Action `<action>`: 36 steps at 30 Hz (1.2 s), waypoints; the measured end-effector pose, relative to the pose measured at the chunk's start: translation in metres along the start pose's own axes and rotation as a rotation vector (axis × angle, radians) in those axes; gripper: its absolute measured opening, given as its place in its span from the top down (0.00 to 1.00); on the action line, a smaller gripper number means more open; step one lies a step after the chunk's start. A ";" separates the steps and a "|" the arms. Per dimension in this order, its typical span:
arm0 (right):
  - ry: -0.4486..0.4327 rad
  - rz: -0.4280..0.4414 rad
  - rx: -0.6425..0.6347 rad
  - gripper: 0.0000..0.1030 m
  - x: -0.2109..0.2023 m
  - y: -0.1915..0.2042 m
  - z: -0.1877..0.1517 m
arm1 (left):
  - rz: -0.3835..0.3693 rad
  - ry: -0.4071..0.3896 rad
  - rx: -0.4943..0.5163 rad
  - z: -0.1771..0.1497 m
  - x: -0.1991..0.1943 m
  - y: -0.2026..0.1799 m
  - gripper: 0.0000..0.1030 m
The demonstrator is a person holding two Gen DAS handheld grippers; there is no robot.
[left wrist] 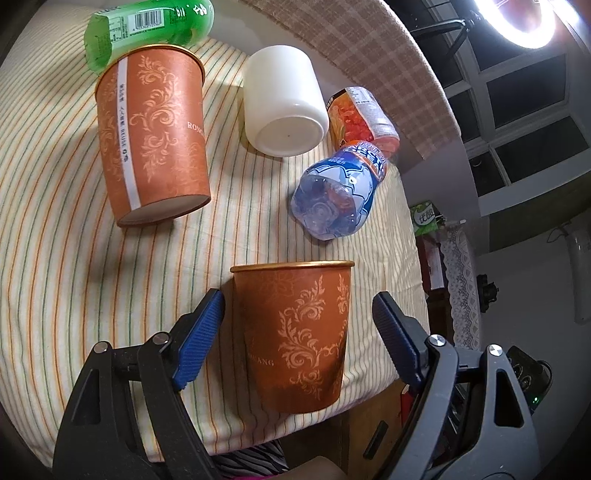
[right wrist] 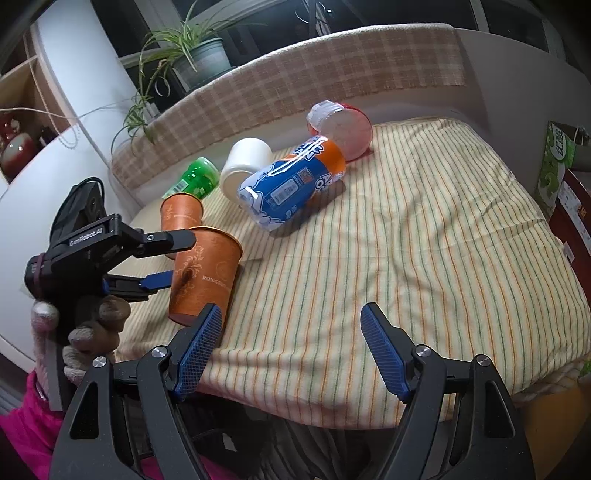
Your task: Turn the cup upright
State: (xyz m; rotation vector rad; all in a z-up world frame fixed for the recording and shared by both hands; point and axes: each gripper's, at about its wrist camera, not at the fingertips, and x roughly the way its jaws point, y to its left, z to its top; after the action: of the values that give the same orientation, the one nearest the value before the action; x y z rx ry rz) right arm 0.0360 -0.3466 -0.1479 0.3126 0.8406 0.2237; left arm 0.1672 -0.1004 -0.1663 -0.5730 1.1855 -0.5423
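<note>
An orange paper cup (left wrist: 295, 332) with a gold rim stands upright, mouth up, near the front edge of the striped cloth (left wrist: 55, 229). My left gripper (left wrist: 299, 325) is open, its blue pads on either side of this cup with a gap on the right. In the right wrist view the same cup (right wrist: 205, 273) stands between the left gripper's fingers (right wrist: 159, 280). A second orange cup (left wrist: 151, 140) stands upright further back. My right gripper (right wrist: 291, 343) is open and empty above the cloth's front edge.
A white cup (left wrist: 284, 107) lies on its side at the back. A clear water bottle (left wrist: 338, 195), a green bottle (left wrist: 147, 29) and a red-labelled jar (left wrist: 362, 118) lie around it. The cloth's edge drops off at front and right.
</note>
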 end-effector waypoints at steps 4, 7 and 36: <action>0.002 -0.004 0.001 0.25 0.001 -0.001 -0.003 | 0.008 0.009 0.016 0.000 0.004 -0.002 0.29; 0.004 -0.005 0.010 0.25 0.002 -0.003 -0.004 | 0.021 0.009 0.031 0.000 0.005 -0.003 0.35; -0.022 -0.032 -0.004 0.25 -0.002 0.001 -0.004 | 0.230 -0.260 0.382 -0.028 -0.024 -0.054 0.36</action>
State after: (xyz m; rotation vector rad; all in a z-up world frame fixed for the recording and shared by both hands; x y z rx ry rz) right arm 0.0319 -0.3456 -0.1488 0.2967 0.8230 0.1916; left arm 0.1283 -0.1282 -0.1212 -0.1693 0.8571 -0.4656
